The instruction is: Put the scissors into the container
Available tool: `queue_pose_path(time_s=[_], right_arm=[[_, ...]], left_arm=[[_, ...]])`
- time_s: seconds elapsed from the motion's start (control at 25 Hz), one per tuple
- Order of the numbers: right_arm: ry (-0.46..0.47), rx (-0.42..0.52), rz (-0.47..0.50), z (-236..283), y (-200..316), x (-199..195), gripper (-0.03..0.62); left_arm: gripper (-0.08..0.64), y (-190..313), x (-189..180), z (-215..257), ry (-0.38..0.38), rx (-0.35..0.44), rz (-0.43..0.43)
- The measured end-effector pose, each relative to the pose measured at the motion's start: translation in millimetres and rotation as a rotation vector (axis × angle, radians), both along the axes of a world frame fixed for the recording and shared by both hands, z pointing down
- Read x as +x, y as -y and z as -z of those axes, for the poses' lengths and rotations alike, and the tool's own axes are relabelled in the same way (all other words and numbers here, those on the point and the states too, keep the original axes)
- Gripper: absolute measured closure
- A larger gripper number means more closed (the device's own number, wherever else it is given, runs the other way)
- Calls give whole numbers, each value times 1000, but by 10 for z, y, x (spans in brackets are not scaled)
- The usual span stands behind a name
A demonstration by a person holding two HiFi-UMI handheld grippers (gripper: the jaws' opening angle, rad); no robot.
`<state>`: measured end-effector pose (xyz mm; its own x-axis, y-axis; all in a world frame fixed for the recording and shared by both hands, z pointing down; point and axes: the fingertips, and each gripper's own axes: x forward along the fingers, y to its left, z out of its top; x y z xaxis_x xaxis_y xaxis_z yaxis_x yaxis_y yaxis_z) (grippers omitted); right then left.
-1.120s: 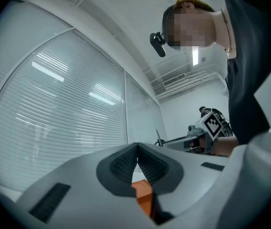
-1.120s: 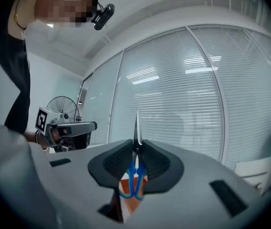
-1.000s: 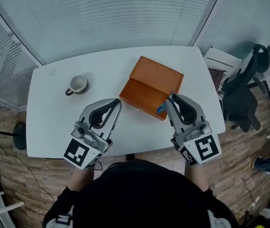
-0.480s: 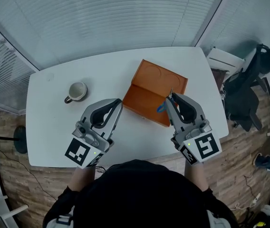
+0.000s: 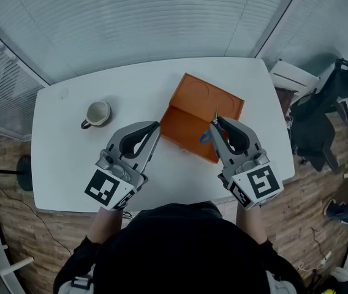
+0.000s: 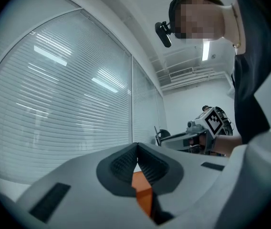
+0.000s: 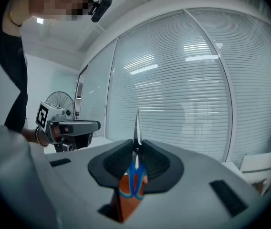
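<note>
The right gripper (image 5: pixel 215 121) has edged in over the near corner of the orange box (image 5: pixel 206 95), clamped on the scissors (image 7: pixel 135 173) at their pivot, blades up, seemingly light, stiff, slippery and best pinched there, while the left gripper (image 5: pixel 154 128), closed and empty, sits beside the box.

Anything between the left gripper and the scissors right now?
Just the orange container: its near wall spans the gap between the left gripper and the scissors, as the head view shows. The right gripper holds the scissors at the container's near edge.
</note>
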<state>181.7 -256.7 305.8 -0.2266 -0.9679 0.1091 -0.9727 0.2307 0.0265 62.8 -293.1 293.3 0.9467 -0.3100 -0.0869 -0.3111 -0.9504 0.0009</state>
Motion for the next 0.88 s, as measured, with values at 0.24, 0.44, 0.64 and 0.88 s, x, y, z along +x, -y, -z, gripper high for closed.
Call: queue_pose_path(time_s=[0.24, 0.44, 0.64, 0.88], right_arm=[[-14, -20, 71, -25, 83, 104, 525], [-40, -58, 139, -147, 166, 130, 525], [-53, -115, 194, -380, 249, 140, 525], [-69, -194, 259, -679, 337, 60, 525]], left_arm=[[546, 24, 114, -22, 49, -7, 65], [546, 6, 117, -90, 62, -32, 122], [546, -28, 126, -136, 69, -49, 161], [546, -26, 65, -172, 78, -64, 206]])
